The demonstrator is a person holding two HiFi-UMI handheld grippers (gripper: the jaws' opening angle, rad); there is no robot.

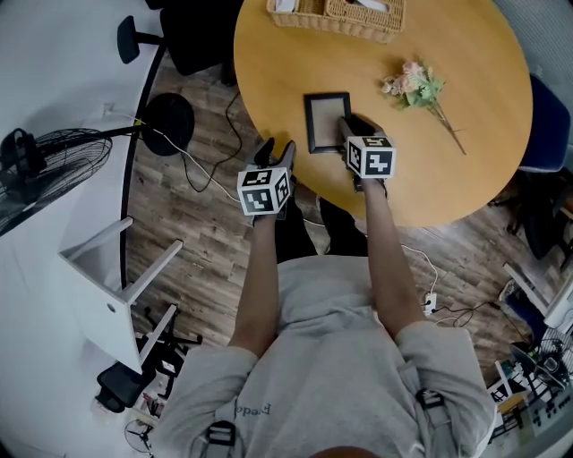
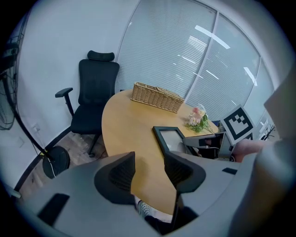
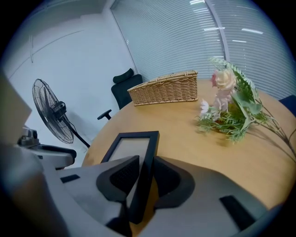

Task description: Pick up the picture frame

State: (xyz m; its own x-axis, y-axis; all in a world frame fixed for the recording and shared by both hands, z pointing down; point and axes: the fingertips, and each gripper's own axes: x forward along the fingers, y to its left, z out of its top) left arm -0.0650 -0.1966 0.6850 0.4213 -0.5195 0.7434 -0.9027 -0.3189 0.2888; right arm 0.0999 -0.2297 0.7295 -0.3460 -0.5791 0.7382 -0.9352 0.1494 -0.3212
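A black picture frame (image 1: pixel 324 121) lies on the round wooden table (image 1: pixel 269 72) near its front edge. My right gripper (image 1: pixel 349 127) reaches over the frame's right side. In the right gripper view the frame's (image 3: pixel 132 148) right rail runs between the jaws of the right gripper (image 3: pixel 144 178), and both pads sit against it. My left gripper (image 1: pixel 273 154) hovers at the table's edge, left of the frame. Its jaws are apart with nothing between them, as the left gripper view shows (image 2: pixel 149 172), with the frame (image 2: pixel 171 139) ahead and to the right.
A wicker basket (image 1: pixel 336 16) stands at the table's far side. A bunch of artificial flowers (image 1: pixel 416 87) lies right of the frame. A standing fan (image 1: pixel 45 161), a black office chair (image 2: pixel 95 92) and floor cables (image 1: pixel 206 170) are to the left.
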